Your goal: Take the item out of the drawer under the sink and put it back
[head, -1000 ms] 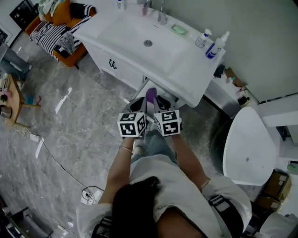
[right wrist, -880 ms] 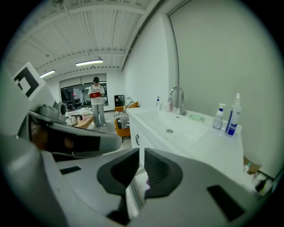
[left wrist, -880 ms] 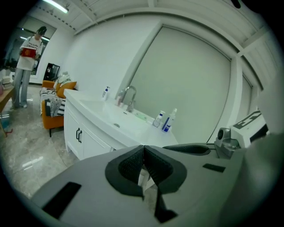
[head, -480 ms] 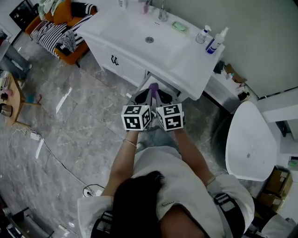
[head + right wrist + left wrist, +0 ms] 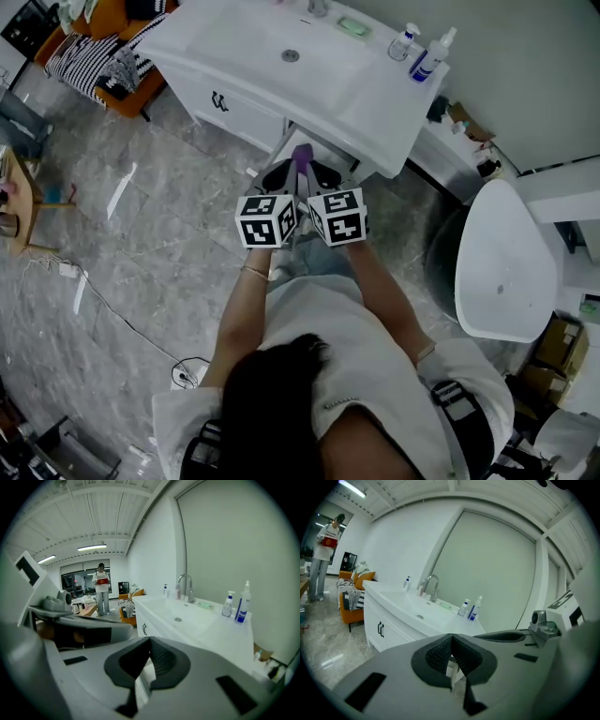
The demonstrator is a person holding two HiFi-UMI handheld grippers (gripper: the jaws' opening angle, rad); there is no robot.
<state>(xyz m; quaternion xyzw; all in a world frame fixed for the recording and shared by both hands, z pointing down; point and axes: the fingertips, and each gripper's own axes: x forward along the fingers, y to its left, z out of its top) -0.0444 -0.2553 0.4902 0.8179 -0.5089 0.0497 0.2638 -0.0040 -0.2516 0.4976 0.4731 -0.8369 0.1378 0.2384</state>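
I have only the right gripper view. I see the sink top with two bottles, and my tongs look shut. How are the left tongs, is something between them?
Observer: The left tongs are shut as well. In their own view the pads meet and nothing is between them.
Operator: Thank you. Is anything lying in front of me that I cannot see from here?
Observer: Yes. In the head view a purple thing shows just ahead of the left tongs and the right tongs, at the cabinet front below the sink. I cannot tell what it is, or whether anything holds it.
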